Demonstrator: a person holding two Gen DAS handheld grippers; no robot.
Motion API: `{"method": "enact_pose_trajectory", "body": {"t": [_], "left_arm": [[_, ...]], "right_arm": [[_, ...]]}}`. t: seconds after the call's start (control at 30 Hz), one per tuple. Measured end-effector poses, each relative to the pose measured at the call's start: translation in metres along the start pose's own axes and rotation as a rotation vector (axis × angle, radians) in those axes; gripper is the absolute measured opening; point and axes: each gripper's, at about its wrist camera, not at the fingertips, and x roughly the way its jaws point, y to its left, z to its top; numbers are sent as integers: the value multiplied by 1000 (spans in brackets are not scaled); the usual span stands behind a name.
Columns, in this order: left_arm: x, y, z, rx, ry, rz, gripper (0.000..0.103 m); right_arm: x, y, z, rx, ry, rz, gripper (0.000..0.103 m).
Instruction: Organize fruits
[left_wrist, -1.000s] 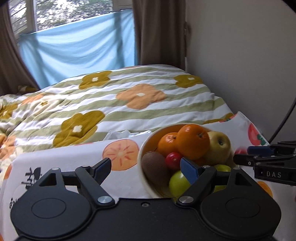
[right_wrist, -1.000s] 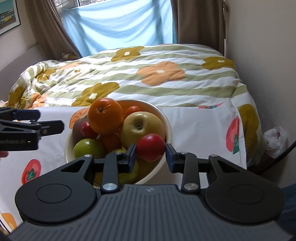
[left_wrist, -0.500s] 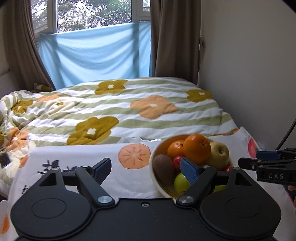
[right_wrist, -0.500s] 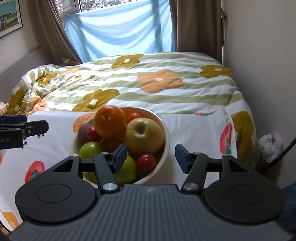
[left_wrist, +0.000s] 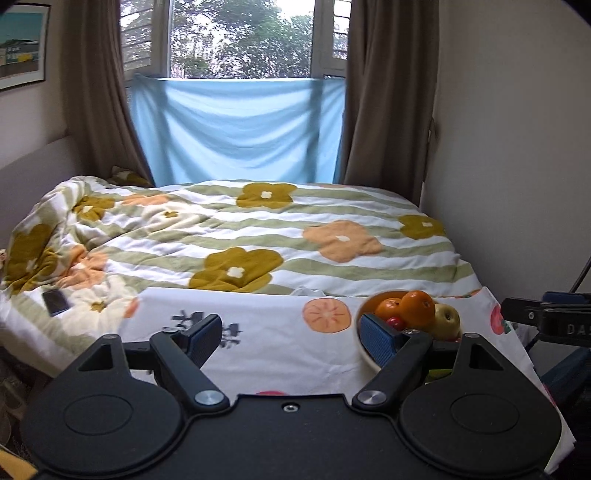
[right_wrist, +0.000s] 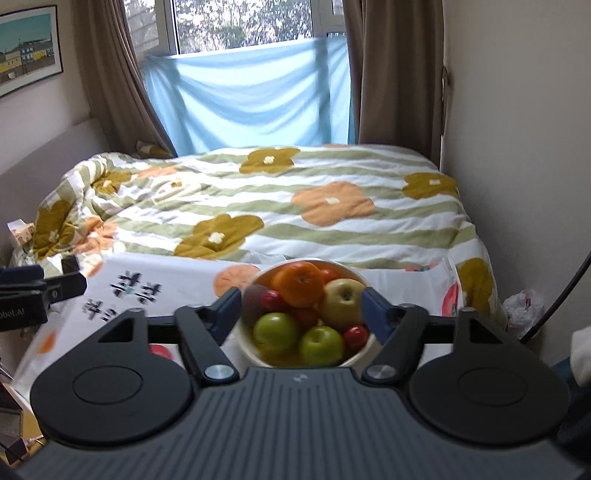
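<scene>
from the left wrist view my own right finger (left_wrist: 380, 341) covers the near left part of the round cream ceramic bowl (left_wrist: 364, 352), so i only make out the big orange (left_wrist: 417, 309), a smaller orange, a yellow apple (left_wrist: 447, 320) and a bit of red. the right wrist view shows the whole bowl (right_wrist: 245, 341) on the white fruit-printed tablecloth (right_wrist: 166, 280) over the table: two green apples (right_wrist: 276, 332) in front, small red fruits, and a brown kiwi (right_wrist: 251, 301) that is blurred. only the left view shows a dark phone (left_wrist: 55, 302) on the flowered striped quilt (left_wrist: 258, 236). the left hand-held gripper (left_wrist: 291, 334) stands wide apart, empty. the right hand-held gripper (right_wrist: 301, 308) has just been opening; nothing sits between its fingers, the bowl lies beyond.
</scene>
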Motion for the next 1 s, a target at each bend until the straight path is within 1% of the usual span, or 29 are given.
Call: {"method": "enact_pose_trajectory", "body": {"t": [0.03,0.1,0.13,0.2,0.3,0.43,0.6,1.0], "left_arm": [[-7,4,-1,-2,-3,6,85],[-19,13,-5,-9,-7,16,87],[-24,16,-7,-12,-6,21,89],[-34,22,-12,-11,-15,36,99],[-48,27,-24,15,-39,55,103],[-58,31,-37,25,-28,64,103],[-63,34,-49,39,-10,83,103],[-73,37,-53,21,-12,78,103]], "right_arm": [[-8,7,-1,1,-5,0,99],[-19,17,-4,-4,-3,-1,100],[-23,23,-6,-10,1,-2,100],[-32,33,-13,-18,5,-9,100],[-41,46,-26,-22,14,-31,102],[-50,58,-42,-16,24,-53,103],[-58,64,-53,-13,43,-68,103],[-71,66,-62,-7,43,-95,103]]}}
